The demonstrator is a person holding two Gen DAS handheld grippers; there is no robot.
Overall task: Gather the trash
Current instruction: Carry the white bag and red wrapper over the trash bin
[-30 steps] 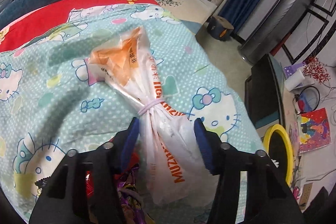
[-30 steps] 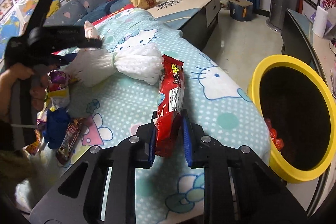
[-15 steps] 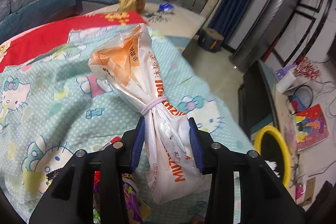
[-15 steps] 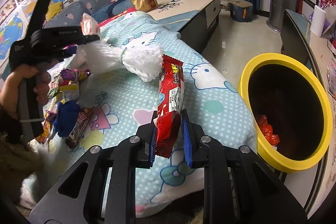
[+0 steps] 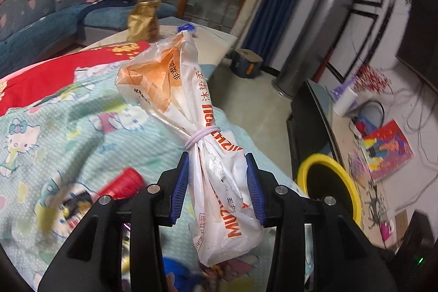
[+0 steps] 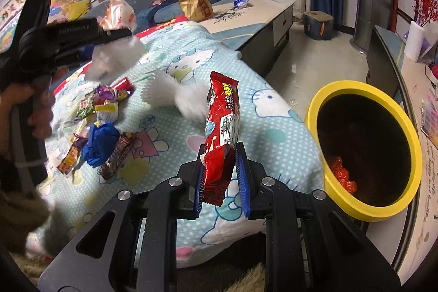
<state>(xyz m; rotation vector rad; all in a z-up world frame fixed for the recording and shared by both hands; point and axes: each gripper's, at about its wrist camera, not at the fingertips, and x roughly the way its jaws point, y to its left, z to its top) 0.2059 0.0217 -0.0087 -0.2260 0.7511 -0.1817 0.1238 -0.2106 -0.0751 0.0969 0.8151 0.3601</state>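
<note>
My left gripper [image 5: 219, 182] is shut on the lower half of a white plastic bag [image 5: 169, 84] with orange print and a rubber band round its middle, held up above the Hello Kitty blanket [image 5: 54, 122]. In the right wrist view that left gripper [image 6: 120, 33] hangs at the upper left, carrying the bag [image 6: 120, 10]. My right gripper [image 6: 220, 177] is shut on a red snack wrapper [image 6: 223, 111] that stands upright. The yellow-rimmed bin [image 6: 408, 133] is just right of it and holds red trash; it also appears as the bin [image 5: 342, 177] in the left wrist view.
Several candy wrappers, a blue crumpled piece [image 6: 100, 144] and a blurred white foam net [image 6: 169, 92] lie on the blanket [image 6: 273, 127]. A low table with a gold bag [image 6: 195, 4] stands behind. A dark TV stand [image 6: 383, 67] borders the bin, with bare floor between.
My left gripper's jaws closed on the white bag and lifted it off the blanket. My right gripper rose slightly with the red wrapper, and the bin looks nearer.
</note>
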